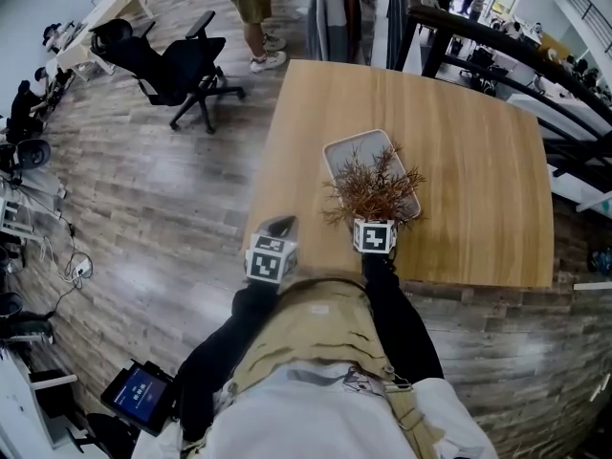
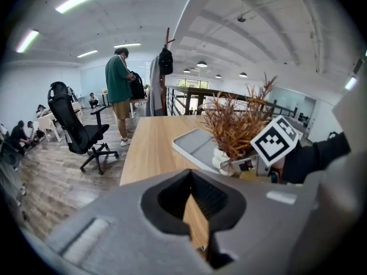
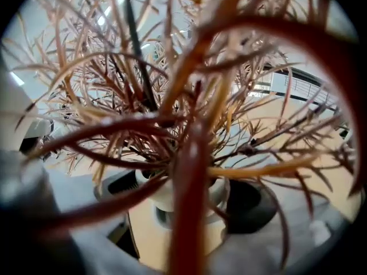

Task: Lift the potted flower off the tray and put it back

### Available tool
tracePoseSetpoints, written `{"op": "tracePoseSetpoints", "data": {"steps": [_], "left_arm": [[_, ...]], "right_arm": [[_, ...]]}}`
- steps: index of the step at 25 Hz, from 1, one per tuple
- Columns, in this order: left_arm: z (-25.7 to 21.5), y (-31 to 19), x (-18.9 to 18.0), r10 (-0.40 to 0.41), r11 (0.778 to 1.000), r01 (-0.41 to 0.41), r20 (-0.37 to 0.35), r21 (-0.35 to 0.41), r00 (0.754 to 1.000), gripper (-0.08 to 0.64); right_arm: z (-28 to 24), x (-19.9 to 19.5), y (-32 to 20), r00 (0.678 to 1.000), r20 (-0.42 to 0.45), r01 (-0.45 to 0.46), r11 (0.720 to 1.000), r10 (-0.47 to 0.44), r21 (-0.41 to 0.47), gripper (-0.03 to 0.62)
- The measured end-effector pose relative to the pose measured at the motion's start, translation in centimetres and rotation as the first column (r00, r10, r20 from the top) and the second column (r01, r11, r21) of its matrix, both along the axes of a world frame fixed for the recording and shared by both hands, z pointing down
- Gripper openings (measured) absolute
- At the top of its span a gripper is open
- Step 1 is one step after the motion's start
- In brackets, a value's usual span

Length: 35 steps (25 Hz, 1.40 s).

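My right gripper [image 3: 183, 195] has its fingers closed on the white pot [image 2: 219, 158] of the potted flower [image 1: 371, 187], one dark pad [image 3: 252, 204] on each side of the pot; the dry brown branches fill most of the right gripper view; the flower stands upright at the near end of the grey tray [image 1: 352, 156], which lies on the wooden table [image 1: 459, 161]; I cannot tell whether the pot rests on the tray or hangs just above it; bare wood shows under the pot's near side in the right gripper view; my left gripper [image 1: 279, 226] is empty with its fingers together, tips meeting, only table wood visible through the gap behind them; it sits at the table's near edge, left of the tray and apart from the flower; a black office chair [image 1: 167, 65] stands on the plank floor to the left; a person in a green top [image 2: 119, 79] stands beyond the table's far end, next to a coat rack [image 2: 160, 79].
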<state>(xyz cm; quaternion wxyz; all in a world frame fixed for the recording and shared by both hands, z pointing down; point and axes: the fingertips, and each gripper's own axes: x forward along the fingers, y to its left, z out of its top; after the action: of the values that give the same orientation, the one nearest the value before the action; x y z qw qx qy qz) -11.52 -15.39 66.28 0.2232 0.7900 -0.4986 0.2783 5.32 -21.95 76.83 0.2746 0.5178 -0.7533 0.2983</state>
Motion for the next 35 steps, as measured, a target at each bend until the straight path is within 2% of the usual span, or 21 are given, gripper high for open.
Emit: {"op": "tracePoseSetpoints", "data": {"steps": [12,21,28,35], "left_arm": [[0.1,0.9,0.3,0.016,1.0,-0.016,-0.024,-0.004,1.0,0.002],[-0.5,1.6,-0.3,0.015,1.0,-0.016,-0.045,-0.009,0.999,0.003],[-4.3,0.6,-1.3,-0.007,0.999,0.011,-0.082,0.051,0.997,0.002],[-9.0,-0.9,0.5,0.057,0.992,-0.044,-0.108,0.122,0.993,0.002]], "right_arm": [[-0.6,0.1,1.7,1.0,-0.015,-0.015,1.0,0.015,0.003,0.471],[-3.1,-0.6,1.8,1.0,-0.023,-0.019,0.999,0.02,0.049,0.471],[-8.7,-1.4,1.9,1.0,-0.021,-0.017,0.993,0.019,0.113,0.471],[-16.7,-1.2,1.6,0.999,0.0,-0.036,0.984,0.037,0.175,0.471]]}}
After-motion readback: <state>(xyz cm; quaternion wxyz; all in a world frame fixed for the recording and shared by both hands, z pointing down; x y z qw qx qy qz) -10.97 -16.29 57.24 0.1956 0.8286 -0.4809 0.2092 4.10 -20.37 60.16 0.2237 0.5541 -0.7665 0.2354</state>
